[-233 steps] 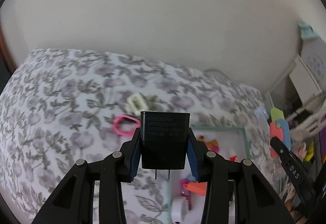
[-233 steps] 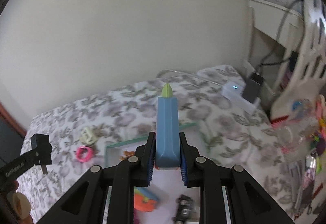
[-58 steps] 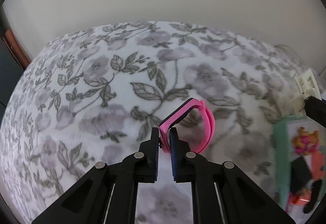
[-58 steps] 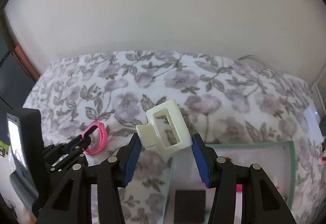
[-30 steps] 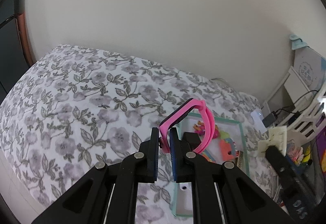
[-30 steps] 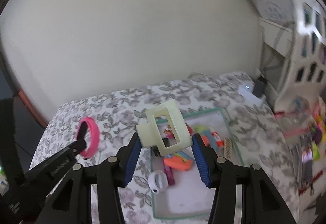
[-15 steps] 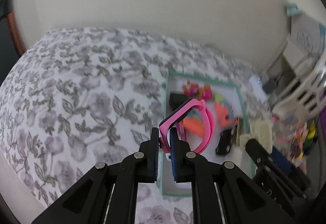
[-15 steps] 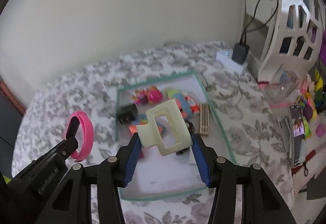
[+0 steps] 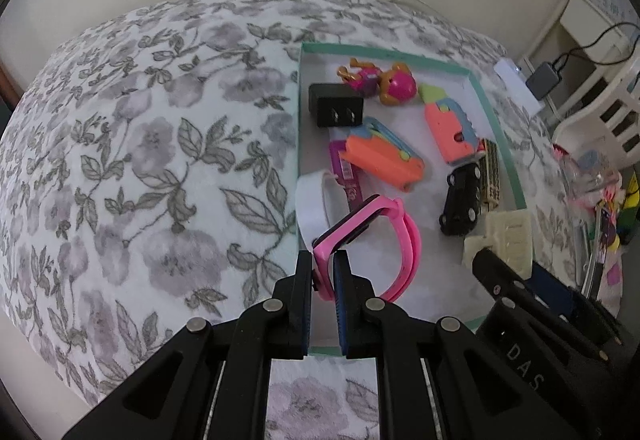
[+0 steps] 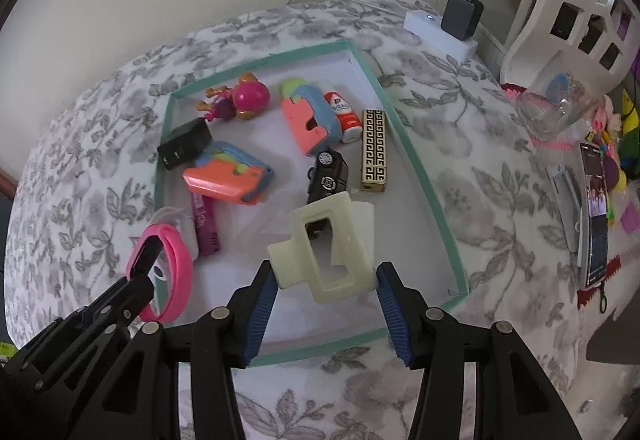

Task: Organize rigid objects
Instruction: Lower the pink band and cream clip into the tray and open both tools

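Observation:
My left gripper (image 9: 323, 260) is shut on a pink wristband (image 9: 402, 240) and holds it above the near left part of a shallow white tray with a green rim (image 9: 384, 51). The same pink wristband (image 10: 176, 268) shows at the left of the right wrist view, in the left gripper (image 10: 138, 280). My right gripper (image 10: 326, 272) is shut on a cream hair claw clip (image 10: 328, 248), hanging over the tray's near middle (image 10: 436, 195). The clip (image 9: 504, 240) also appears at the right of the left wrist view.
In the tray lie a black plug adapter (image 9: 335, 111), two orange-and-blue toys (image 10: 226, 177), a pink doll (image 10: 240, 99), a black toy car (image 10: 328, 173), a gold patterned bar (image 10: 373, 149), a white tape roll (image 9: 314, 205). A phone (image 10: 594, 215) and clutter lie right on the floral bedspread (image 9: 140, 159).
Both grippers have sunk toward the tray and tilted further down, each still holding its object. The tray now fills more of both views.

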Motion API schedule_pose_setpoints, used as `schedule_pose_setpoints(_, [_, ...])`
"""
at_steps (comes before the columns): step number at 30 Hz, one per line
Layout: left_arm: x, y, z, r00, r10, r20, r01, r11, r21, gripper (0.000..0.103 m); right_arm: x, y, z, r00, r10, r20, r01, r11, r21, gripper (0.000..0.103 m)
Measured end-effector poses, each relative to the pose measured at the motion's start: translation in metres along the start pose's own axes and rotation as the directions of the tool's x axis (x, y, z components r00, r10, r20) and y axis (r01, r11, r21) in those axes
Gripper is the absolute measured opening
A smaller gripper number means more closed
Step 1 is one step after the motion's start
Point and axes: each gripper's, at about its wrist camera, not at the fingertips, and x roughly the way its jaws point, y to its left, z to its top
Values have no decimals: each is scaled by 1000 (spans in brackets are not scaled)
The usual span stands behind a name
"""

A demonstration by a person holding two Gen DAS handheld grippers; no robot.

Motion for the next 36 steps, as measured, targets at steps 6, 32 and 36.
schedule_pose_setpoints(6, [7,0,0,1000,7,-27,-7,1000,4,12,4,2,-1,1000,-14,-23,13,1000,-9,55])
schedule_pose_setpoints(32, [-9,14,5,1000,-3,-5,3,998,-60,44,-14,0,2,999,-29,23,29,1000,1,65])
schedule_pose_setpoints(36, [-13,27,7,999,51,11,-50,995,-91,63,-13,3,2,999,-24,25,24,1000,-11,65])
